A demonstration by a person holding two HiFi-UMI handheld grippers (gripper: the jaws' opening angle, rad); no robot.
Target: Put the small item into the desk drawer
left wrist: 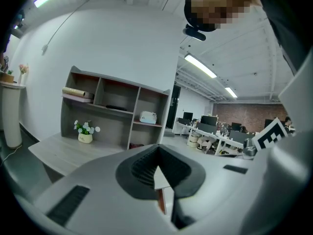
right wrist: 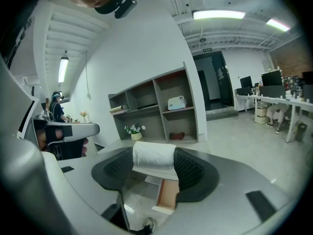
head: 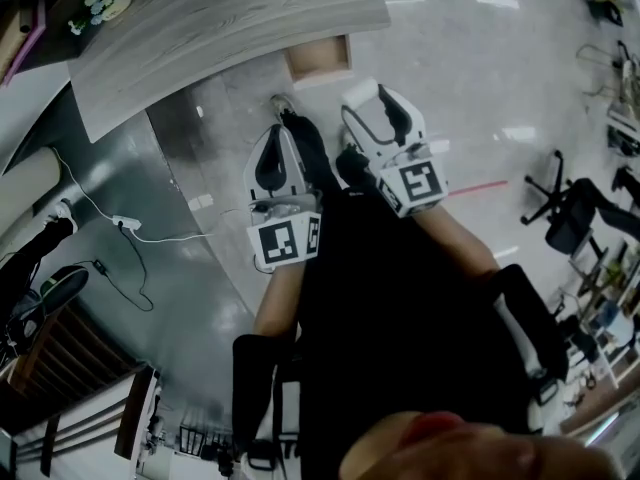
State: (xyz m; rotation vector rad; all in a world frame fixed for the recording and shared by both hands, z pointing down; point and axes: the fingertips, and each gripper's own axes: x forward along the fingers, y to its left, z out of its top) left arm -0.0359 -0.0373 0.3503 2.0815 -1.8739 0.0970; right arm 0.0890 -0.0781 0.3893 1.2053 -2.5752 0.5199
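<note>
My right gripper [right wrist: 153,156] is shut on a small white roll [right wrist: 153,155], which fills the gap between its black pads. In the head view that gripper [head: 375,108] hovers just right of and below the open wooden drawer [head: 318,61] under the grey desk top [head: 230,18]. The drawer [right wrist: 167,194] also shows below the roll, its inside bare. My left gripper [head: 280,138] hangs beside the right one, lower left of the drawer. Its pads meet at the tips [left wrist: 157,155] with nothing between them.
A grey shelf unit [left wrist: 117,111] stands on the desk with a small flower pot [left wrist: 85,133]. A white cable and plug strip [head: 125,223] lie on the floor at left. An office chair [head: 570,213] stands at right. Another person [right wrist: 56,111] sits far left.
</note>
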